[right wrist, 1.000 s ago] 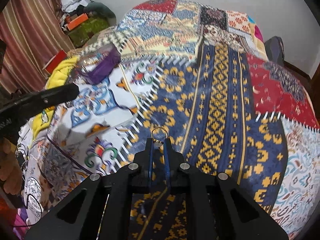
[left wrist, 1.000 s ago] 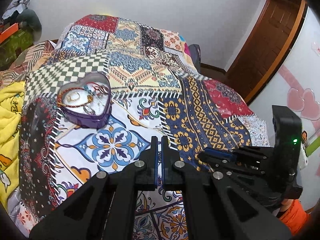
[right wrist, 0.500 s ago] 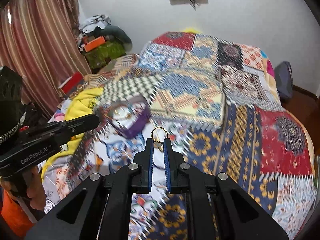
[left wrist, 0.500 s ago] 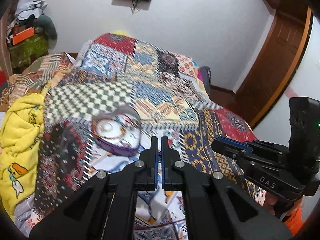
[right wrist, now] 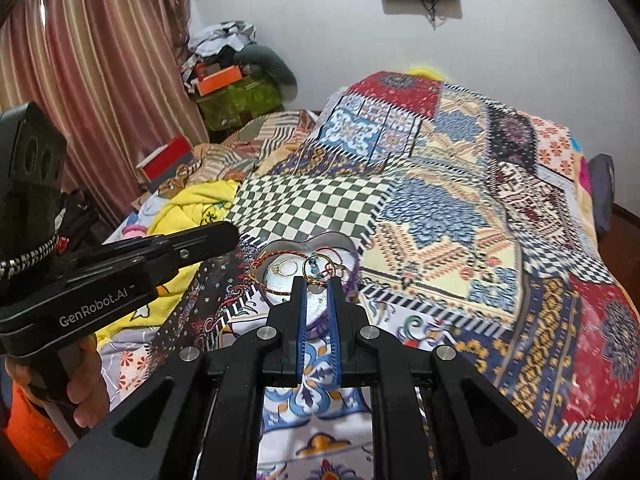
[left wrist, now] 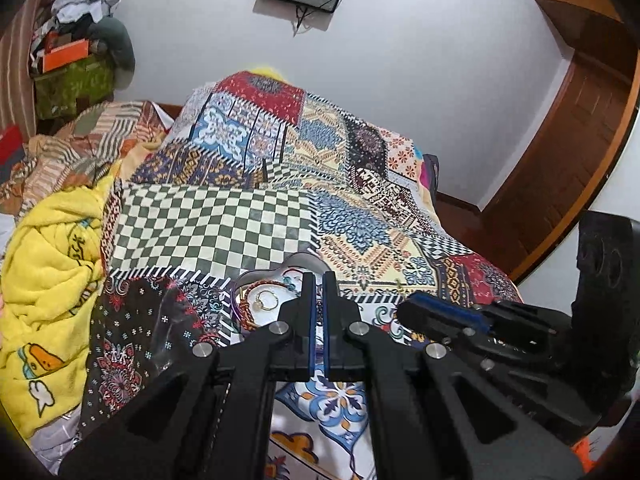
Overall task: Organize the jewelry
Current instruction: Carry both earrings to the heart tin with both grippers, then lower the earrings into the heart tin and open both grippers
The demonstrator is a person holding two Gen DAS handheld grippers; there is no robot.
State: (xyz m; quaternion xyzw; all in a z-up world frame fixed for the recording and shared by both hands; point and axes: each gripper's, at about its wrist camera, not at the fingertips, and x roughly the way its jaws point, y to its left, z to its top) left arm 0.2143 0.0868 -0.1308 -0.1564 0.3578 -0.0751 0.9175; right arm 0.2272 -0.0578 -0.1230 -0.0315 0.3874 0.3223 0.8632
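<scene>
A heart-shaped purple tin [right wrist: 340, 240] sits on the patchwork bedspread and holds bracelets and rings; it also shows in the left wrist view [left wrist: 296, 261]. My right gripper [right wrist: 318, 280] hangs just over the tin, jaws slightly parted. A gold ring [right wrist: 314, 268] sits at its fingertips over the tin; I cannot tell whether it is still pinched. My left gripper [left wrist: 319, 276] is shut and empty, just in front of the tin. A gold hoop [left wrist: 268, 300] lies inside the tin.
A yellow blanket [left wrist: 48, 264] is bunched at the bed's left edge. A clear plastic bag [left wrist: 168, 320] lies left of the tin. Boxes and clothes are piled by the curtain [right wrist: 232, 76]. A wooden door [left wrist: 560, 152] stands at the right.
Both grippers moved forward to the heart tin. The right gripper carried the gold ring over it and its jaws have parted a little. The left gripper stayed shut.
</scene>
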